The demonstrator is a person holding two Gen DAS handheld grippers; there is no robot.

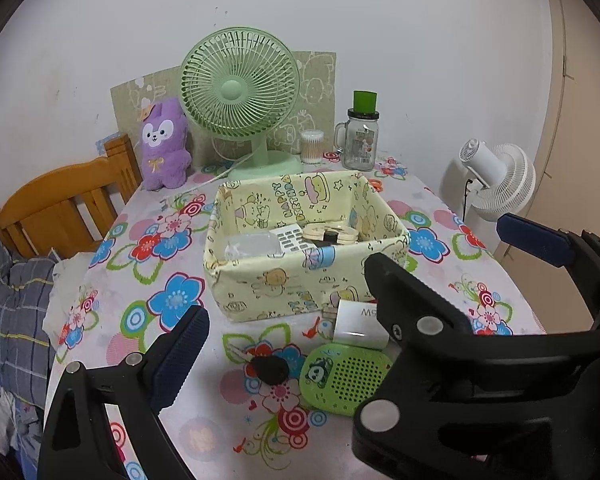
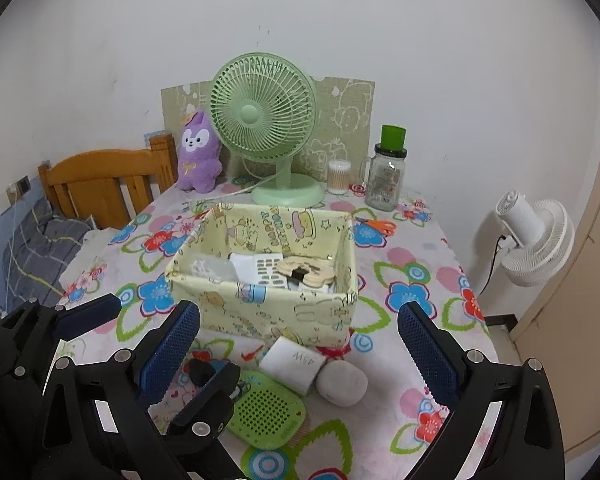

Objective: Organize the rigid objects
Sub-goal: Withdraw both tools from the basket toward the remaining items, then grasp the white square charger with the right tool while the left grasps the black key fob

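A yellow cartoon-print fabric basket (image 1: 280,288) (image 2: 260,308) stands mid-table, holding a clear plastic box (image 1: 252,246), a white sheet of grey stickers and a wooden piece. On the cloth in front of it lie a white charger block (image 1: 360,324) (image 2: 292,364), a green perforated oval gadget (image 1: 344,380) (image 2: 266,412) and a black key fob (image 1: 270,370) (image 2: 200,370). A grey rounded lump (image 2: 342,382) shows only in the right wrist view. My left gripper (image 1: 300,320) and right gripper (image 2: 299,312) hover open and empty just short of these items, overlapping side by side.
At the back stand a green desk fan (image 1: 240,92), a purple plush (image 1: 164,144), a swab tub (image 1: 312,146) and a glass jar (image 1: 360,140). Orange scissors (image 2: 376,224) lie behind the basket. A wooden headboard (image 1: 60,204) is left, a white fan (image 2: 536,236) right.
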